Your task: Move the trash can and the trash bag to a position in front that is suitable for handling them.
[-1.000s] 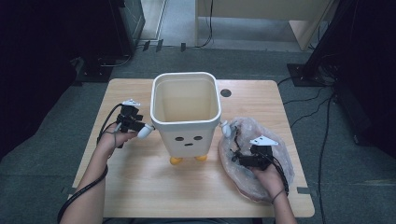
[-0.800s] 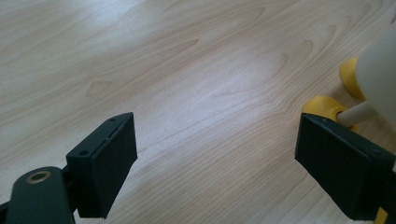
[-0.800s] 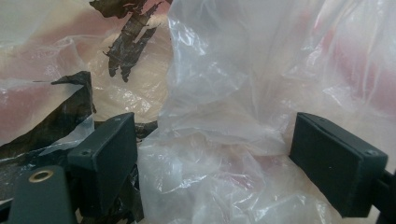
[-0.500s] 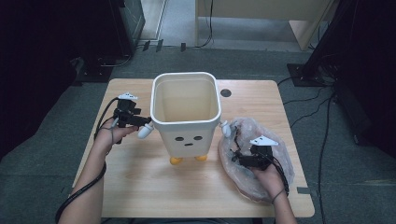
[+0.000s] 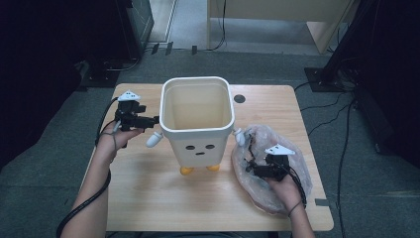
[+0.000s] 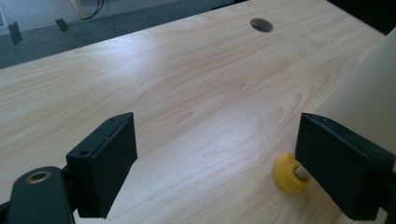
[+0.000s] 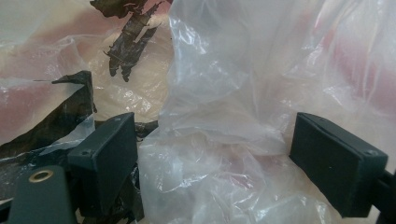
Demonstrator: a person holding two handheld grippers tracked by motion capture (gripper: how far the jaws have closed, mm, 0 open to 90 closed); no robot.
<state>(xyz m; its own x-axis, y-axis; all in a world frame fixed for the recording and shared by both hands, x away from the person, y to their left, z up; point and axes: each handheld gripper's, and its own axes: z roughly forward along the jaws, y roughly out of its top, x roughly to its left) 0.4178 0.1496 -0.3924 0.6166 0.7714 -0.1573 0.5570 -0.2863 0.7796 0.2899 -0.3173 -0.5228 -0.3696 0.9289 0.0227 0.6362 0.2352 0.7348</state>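
Plastic bag — right gripper over it, jaws apart, left gripper raised beside bin

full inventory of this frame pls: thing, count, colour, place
bin: 1, cream white with a small face, white stub arms and orange feet; upright at the table's middle, open top
plastic bag: 1, clear with pinkish tint and dark print; crumpled on the table to the right of the bin
table: 1, light wood; round cable hole near its far edge
cables: several, black; on the grey floor beyond and right of the table
left gripper: 1, black; beside the bin's left wall, jaws open, nothing between them
right gripper: 1, black; over the plastic bag, jaws open with bag film between them
forearms: 2; entering from the bottom edge
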